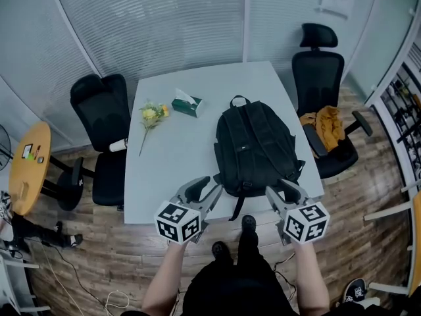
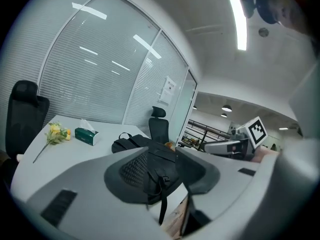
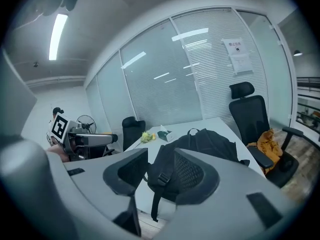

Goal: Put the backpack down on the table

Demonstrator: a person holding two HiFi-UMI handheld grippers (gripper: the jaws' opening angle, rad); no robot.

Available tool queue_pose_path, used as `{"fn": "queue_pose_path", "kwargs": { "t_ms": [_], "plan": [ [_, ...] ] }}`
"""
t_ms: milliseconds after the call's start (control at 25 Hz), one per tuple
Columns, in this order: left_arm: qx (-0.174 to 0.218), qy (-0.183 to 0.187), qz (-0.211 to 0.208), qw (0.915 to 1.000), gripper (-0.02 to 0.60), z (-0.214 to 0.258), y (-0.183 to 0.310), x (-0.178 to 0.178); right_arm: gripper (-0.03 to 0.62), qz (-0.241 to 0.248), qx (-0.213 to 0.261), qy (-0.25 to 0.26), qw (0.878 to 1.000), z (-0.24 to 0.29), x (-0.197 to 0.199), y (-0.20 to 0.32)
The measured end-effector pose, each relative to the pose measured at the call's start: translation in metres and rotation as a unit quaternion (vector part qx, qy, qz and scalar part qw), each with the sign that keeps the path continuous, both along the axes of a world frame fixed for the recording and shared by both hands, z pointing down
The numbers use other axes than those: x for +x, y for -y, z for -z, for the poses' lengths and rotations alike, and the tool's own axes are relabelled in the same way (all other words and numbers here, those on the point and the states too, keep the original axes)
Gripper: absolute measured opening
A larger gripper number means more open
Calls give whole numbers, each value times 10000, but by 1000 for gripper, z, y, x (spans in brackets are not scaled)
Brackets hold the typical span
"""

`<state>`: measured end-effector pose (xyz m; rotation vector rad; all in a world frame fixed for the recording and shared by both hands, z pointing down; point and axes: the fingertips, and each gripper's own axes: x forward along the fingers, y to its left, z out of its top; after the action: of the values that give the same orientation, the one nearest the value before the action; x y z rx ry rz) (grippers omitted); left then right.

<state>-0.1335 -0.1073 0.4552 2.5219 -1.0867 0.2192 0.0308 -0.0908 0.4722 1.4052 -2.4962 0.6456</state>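
A black backpack (image 1: 253, 147) lies flat on the pale grey table (image 1: 174, 166), its grab handle toward the far edge and loose straps hanging over the near edge. My left gripper (image 1: 205, 188) hovers at the near edge, just left of the backpack's bottom corner, with its jaws apart and nothing between them. Just off the bottom right corner, my right gripper (image 1: 283, 189) also stands open and empty. In the left gripper view the backpack (image 2: 131, 143) shows beyond the gripper (image 2: 167, 171). The right gripper view shows the backpack (image 3: 210, 141) past the gripper (image 3: 159, 174).
A green tissue box (image 1: 187, 104) and a yellow flower sprig (image 1: 152, 114) lie on the table's far left. A black chair (image 1: 102, 104) stands left, another (image 1: 322, 71) right, holding an orange garment (image 1: 327, 125). A round wooden table (image 1: 29, 166) stands far left.
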Motion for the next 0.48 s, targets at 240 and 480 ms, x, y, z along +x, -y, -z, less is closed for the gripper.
{"fn": "queue_pose_path", "kwargs": {
  "t_ms": [240, 480],
  "plan": [
    [258, -7, -67, 9996, 115, 19, -24, -7, 120, 100, 279, 51, 9995, 13, -18, -22],
    [385, -20, -142, 9992, 66, 27, -36, -10, 57, 163, 546, 144, 9983, 26, -28, -35]
  ]
}}
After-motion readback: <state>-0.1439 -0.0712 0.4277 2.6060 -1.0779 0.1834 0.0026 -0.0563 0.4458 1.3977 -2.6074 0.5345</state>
